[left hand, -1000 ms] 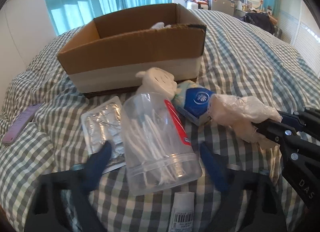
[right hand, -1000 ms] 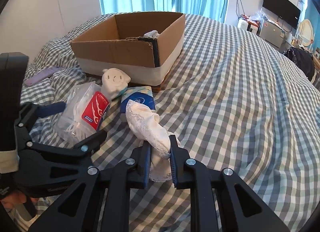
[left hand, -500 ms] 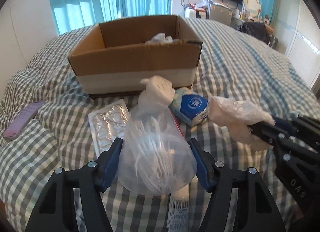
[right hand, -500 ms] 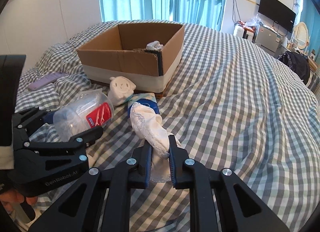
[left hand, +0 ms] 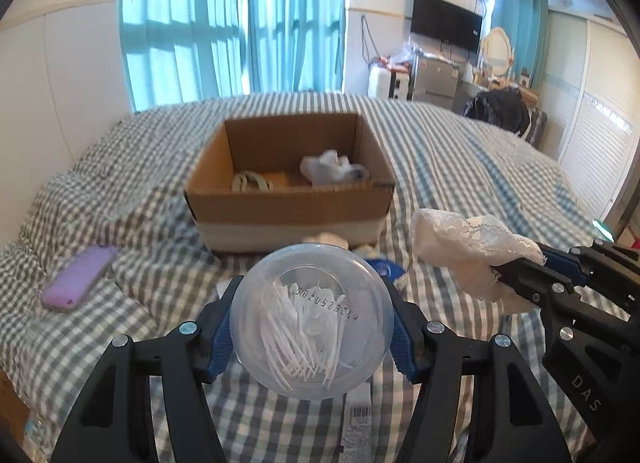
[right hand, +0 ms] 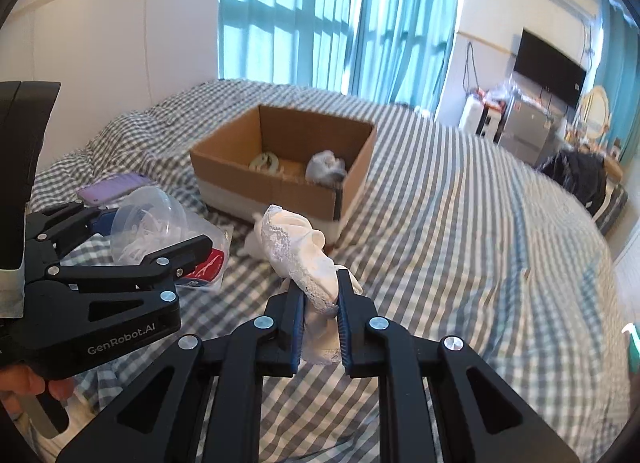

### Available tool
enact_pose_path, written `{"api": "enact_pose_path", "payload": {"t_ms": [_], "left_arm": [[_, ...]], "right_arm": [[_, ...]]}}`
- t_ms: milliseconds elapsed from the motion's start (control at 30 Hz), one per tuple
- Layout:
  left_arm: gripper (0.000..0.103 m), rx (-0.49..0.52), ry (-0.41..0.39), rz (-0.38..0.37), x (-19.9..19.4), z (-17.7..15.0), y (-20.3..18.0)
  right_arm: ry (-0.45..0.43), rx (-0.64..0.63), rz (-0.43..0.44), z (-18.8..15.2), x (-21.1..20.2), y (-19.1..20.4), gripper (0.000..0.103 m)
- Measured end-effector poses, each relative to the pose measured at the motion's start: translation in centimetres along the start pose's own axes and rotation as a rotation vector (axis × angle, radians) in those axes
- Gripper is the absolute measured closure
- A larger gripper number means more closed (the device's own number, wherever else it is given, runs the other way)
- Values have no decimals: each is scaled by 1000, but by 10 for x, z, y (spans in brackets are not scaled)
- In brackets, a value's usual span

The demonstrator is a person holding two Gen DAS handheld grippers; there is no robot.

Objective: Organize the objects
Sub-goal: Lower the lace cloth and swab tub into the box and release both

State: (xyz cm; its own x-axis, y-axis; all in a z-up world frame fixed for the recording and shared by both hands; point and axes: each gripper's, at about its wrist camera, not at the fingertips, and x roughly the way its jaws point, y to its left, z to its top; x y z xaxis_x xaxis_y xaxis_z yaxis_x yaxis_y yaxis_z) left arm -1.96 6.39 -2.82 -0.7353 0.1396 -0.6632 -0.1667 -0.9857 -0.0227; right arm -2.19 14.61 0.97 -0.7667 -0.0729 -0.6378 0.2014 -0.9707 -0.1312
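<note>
Left wrist view: left gripper [left hand: 311, 337] clamps the clear jar [left hand: 311, 321], right gripper [right hand: 319, 317] grips the lace cloth [right hand: 298, 253], both lifted near the partly filled cardboard box [left hand: 288, 209]; purple case [left hand: 78, 277] left out.

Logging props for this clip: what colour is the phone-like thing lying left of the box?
Light purple, clearest in the left wrist view.

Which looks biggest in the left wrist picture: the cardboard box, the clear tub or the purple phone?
1. cardboard box, the widest thing there.
2. clear tub, held close to the camera, so it looks bigger than it really is.
3. purple phone, clearly the smallest.
</note>
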Motion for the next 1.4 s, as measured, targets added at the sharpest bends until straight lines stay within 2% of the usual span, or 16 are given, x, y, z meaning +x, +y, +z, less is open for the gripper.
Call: {"api": "enact_pose_path", "payload": {"t_ms": [233,333,433,667,867,1033,1167,1400], "left_arm": [[38,-18,-71,18,-6,32,15],[38,-29,-107,17,-4,55,26],[38,-29,-138,18,-1,74,34],[38,-28,-188,24,26,125,53],[38,-14,-181,18,72,152,67],[38,10,-141,18,116,150,73],[38,7,-83,19,152,139,79],[38,-6,-8,-10,185,117,84]], "right_arm": [[-65,-17,30,40,-4,1,89],[-88,-14,63,63,0,-2,89],[-120,-20,60,89,6,-4,89],[-145,-10,86,138,43,-11,89],[-114,17,128,166,102,-14,89],[-48,71,181,165,157,-19,89],[22,88,197,150,200,-19,89],[104,126,216,125,239,-26,89]]}}
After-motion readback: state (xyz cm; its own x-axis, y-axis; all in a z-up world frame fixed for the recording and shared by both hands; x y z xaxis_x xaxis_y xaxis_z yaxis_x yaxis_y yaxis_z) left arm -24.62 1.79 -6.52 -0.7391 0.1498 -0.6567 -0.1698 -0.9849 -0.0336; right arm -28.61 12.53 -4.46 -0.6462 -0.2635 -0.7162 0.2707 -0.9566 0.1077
